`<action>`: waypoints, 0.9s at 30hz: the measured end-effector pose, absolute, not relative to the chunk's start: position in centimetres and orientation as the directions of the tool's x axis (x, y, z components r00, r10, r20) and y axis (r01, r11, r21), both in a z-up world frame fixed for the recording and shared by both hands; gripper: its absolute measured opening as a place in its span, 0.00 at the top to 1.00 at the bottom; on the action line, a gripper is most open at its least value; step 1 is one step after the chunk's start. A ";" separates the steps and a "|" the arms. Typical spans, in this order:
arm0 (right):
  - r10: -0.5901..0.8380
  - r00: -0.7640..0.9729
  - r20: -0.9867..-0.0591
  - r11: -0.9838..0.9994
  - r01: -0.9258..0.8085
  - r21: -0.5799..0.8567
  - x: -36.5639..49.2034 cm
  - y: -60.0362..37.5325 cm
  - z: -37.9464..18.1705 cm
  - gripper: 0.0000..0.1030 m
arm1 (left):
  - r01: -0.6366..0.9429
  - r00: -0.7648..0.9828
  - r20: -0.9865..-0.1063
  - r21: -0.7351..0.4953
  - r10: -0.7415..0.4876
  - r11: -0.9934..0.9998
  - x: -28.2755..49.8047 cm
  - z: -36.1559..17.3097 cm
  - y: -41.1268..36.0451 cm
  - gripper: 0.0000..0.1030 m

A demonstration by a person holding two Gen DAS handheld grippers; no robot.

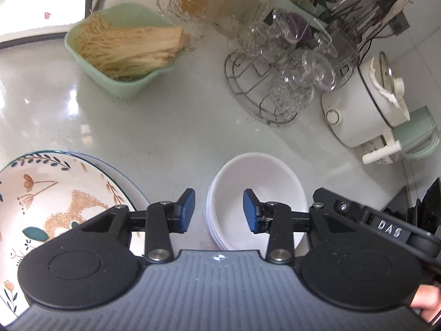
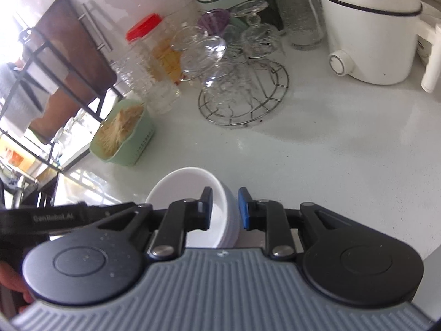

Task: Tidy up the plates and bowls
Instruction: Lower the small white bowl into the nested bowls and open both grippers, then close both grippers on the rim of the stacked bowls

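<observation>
A stack of white bowls [image 1: 256,190] stands on the pale counter, also in the right wrist view [image 2: 190,190]. My left gripper [image 1: 219,211] is open, its fingers straddling the stack's left rim. A floral plate [image 1: 49,201] lies on another plate at the left. My right gripper [image 2: 225,209] is partly open, its fingers straddling the stack's right rim with the wall between the pads; I cannot tell if they touch it. The right gripper's side [image 1: 386,226] shows in the left wrist view.
A green basket of dried noodles [image 1: 121,49] sits at the back left. A wire rack of glass cups [image 1: 281,74] and glass jars [image 1: 209,2] stand behind. A white electric pot [image 1: 363,102] and a green kettle [image 1: 419,132] are at the right.
</observation>
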State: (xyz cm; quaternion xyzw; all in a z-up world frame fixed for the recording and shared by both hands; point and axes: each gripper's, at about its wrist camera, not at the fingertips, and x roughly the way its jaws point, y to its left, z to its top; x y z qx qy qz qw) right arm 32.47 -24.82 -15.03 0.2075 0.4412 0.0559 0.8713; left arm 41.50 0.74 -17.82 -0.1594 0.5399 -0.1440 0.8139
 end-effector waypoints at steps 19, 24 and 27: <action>0.416 0.521 -0.746 0.775 0.227 0.590 33.0 -26.4 -20.4 0.71 | 0.115 0.257 -0.883 -0.377 -0.394 0.919 42.7 -21.2 -1.2 0.59; 0.438 0.496 -0.750 0.760 0.243 0.604 33.2 -26.2 -21.0 0.78 | 0.124 0.227 -0.881 -0.396 -0.414 0.910 43.1 -21.6 -1.8 0.59; 0.418 0.497 -0.761 0.768 0.253 0.588 33.0 -26.0 -21.0 0.83 | 0.139 0.222 -0.881 -0.396 -0.418 0.908 43.1 -21.8 -2.2 0.59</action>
